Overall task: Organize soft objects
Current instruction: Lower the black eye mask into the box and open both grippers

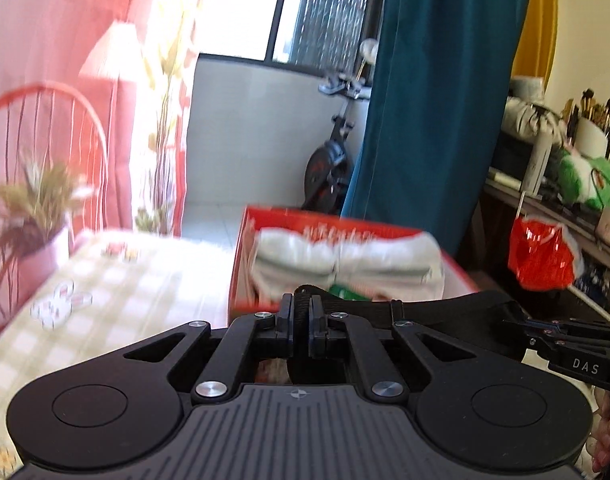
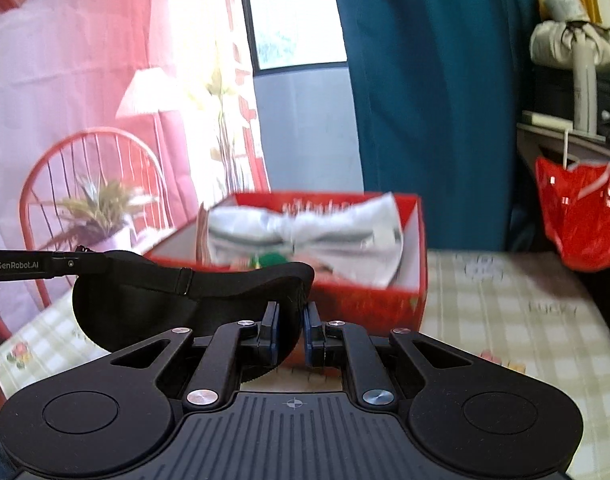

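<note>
A black padded eye mask (image 2: 153, 300) with an elastic strap hangs stretched between both grippers above the table. My left gripper (image 1: 301, 320) is shut on one end of the eye mask (image 1: 425, 312). My right gripper (image 2: 291, 328) is shut on the other end. Behind it stands an open red box (image 2: 385, 304), which also shows in the left wrist view (image 1: 241, 248). Folded white cloth (image 2: 305, 232) and a small green item (image 2: 275, 258) lie in the box. The same cloth (image 1: 345, 260) shows in the left wrist view.
The table has a checked cloth (image 2: 505, 312). A potted plant (image 1: 37, 216) and a red wire chair (image 2: 65, 184) stand at the left. A red plastic bag (image 2: 581, 216) hangs from a cluttered shelf at the right. A teal curtain (image 1: 433, 100) hangs behind.
</note>
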`<state>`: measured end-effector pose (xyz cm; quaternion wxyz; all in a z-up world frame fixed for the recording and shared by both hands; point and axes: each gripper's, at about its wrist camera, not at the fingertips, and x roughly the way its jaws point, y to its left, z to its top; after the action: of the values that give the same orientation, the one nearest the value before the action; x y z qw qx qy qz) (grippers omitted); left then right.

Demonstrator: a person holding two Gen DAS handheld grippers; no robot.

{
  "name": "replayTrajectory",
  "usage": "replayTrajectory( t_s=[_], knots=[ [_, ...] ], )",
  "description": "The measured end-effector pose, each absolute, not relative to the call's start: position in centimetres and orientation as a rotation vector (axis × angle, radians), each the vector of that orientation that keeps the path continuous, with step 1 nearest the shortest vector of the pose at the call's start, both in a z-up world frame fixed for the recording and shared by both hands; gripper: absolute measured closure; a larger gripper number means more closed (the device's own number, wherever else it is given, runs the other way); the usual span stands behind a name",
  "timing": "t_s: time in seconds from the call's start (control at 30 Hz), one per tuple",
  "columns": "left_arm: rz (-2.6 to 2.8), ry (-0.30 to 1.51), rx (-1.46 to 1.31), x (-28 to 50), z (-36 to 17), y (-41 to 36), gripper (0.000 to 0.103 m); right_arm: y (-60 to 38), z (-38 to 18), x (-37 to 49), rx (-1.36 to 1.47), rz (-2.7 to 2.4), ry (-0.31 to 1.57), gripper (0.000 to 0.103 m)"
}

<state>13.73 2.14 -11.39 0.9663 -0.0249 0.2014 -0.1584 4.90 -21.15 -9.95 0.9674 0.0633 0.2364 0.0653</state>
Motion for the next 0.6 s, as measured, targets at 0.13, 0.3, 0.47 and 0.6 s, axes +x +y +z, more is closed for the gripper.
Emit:
replayTrajectory(
  t_s=[0.13, 0.3, 0.47, 0.6],
  knots=[
    [-0.324, 0.36, -0.029, 14.8, -9.9, 1.2, 0.096, -21.6, -8.2, 6.3, 0.117, 0.134, 0.448, 0.092],
    [-0.313, 0.346, -0.009, 17.0, -8.9, 0.4, 0.096, -22.0, -6.9, 8.6, 0.083, 0.133, 0.426, 0.092],
    [-0.301, 0.351, 0.018, 19.4, -8.7, -0.3, 0.096, -22.1, -6.4, 11.3, 0.073, 0.128, 0.43, 0.092],
    [-0.293, 0.363, 0.048, 21.3, -8.9, -0.9, 0.096, -22.1, -6.7, 13.5, 0.058, 0.127, 0.44, 0.092]
  ],
)
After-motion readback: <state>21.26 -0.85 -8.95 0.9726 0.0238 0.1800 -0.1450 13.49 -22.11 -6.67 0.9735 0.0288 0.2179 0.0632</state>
